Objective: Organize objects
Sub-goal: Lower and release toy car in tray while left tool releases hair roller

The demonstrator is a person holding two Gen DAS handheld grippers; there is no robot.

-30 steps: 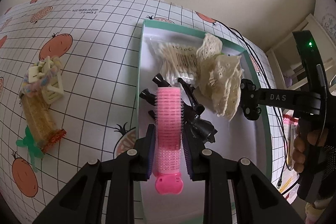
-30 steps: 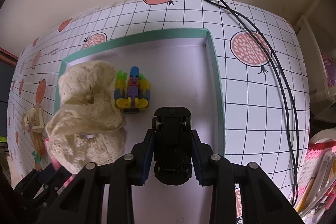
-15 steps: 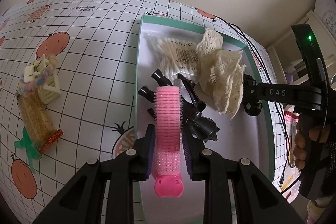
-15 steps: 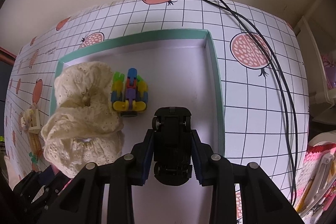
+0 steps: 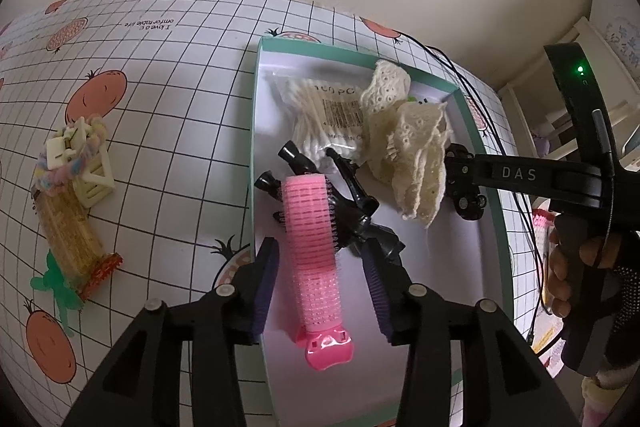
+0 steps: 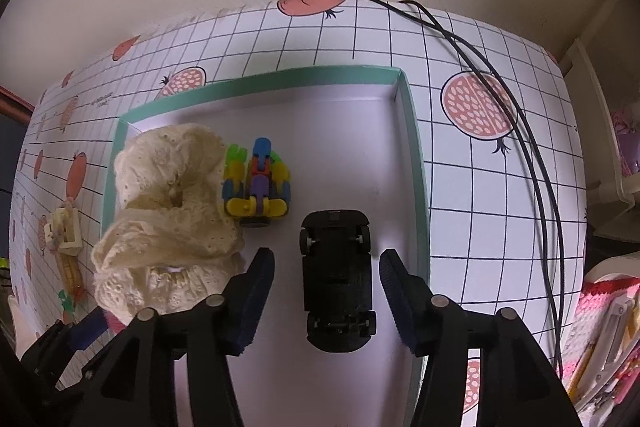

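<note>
A green-rimmed white tray [image 5: 254, 131] holds a bag of cotton swabs [image 5: 320, 115], cream lace scrunchies [image 5: 416, 155], black clips [image 5: 356, 211] and a pink hair roller [image 5: 312, 247]. My left gripper [image 5: 320, 283] is open around the roller, which lies free between the fingers. In the right wrist view the tray [image 6: 416, 163] holds the scrunchies [image 6: 172, 211], a colourful block toy [image 6: 258, 183] and a black toy car [image 6: 338, 279] lying upside down. My right gripper [image 6: 326, 299] is open around the car, not touching it.
Left of the tray on the fruit-print grid tablecloth lie a cream hair claw with a pastel tie [image 5: 78, 163] and a yellow roller with a green piece [image 5: 70, 243]. A black cable [image 6: 516, 131] runs along the right. Shelves and pink items crowd the far right edge.
Both grippers have opened. The left let go of the pink roller, which now lies tilted in the tray. The right let go of the black car onto the tray floor.
</note>
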